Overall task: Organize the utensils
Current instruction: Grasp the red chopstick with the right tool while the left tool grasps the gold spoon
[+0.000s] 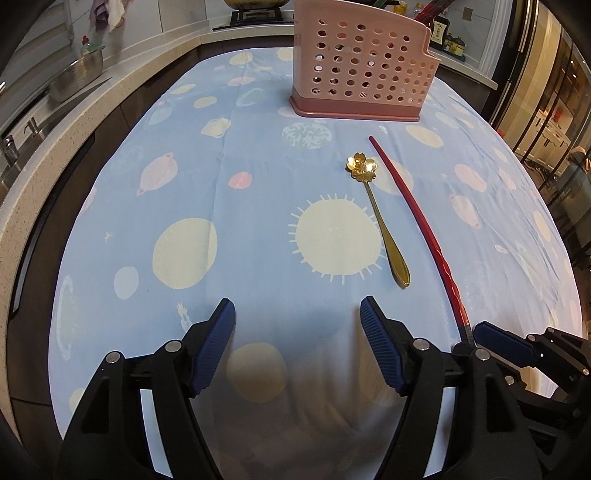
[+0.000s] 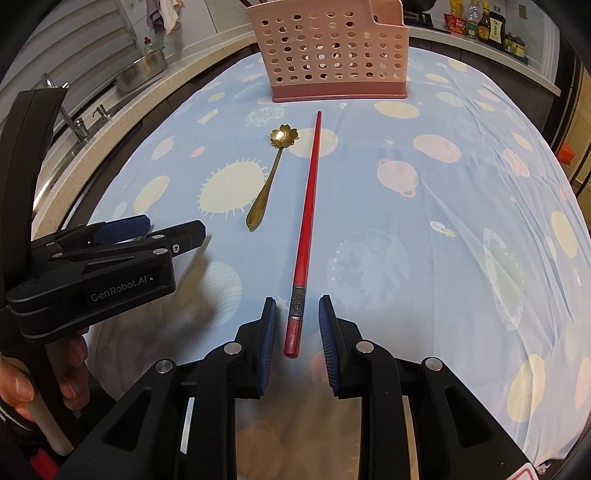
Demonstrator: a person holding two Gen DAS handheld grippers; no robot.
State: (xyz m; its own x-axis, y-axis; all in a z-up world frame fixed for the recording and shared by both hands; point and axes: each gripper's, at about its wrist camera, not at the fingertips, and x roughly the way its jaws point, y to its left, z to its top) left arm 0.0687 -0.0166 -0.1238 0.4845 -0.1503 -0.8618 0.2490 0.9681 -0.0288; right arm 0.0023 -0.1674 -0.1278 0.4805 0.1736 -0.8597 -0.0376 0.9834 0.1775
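A red chopstick (image 2: 306,221) lies on the blue tablecloth, its thick end between the fingers of my right gripper (image 2: 297,306), which is open around it without touching. It also shows in the left wrist view (image 1: 410,199). A gold flower-bowl spoon (image 1: 373,210) lies just left of it, also seen from the right wrist (image 2: 271,173). A pink perforated utensil holder (image 1: 354,62) stands at the far side (image 2: 332,51). My left gripper (image 1: 297,312) is open and empty above bare cloth, left of the spoon's handle.
The blue planet-print tablecloth (image 1: 221,177) covers the table. A kitchen counter with a sink and a metal pot (image 1: 77,74) runs along the left. Sauce bottles (image 2: 480,22) stand on the back counter. The left gripper's body (image 2: 96,266) sits left of the right one.
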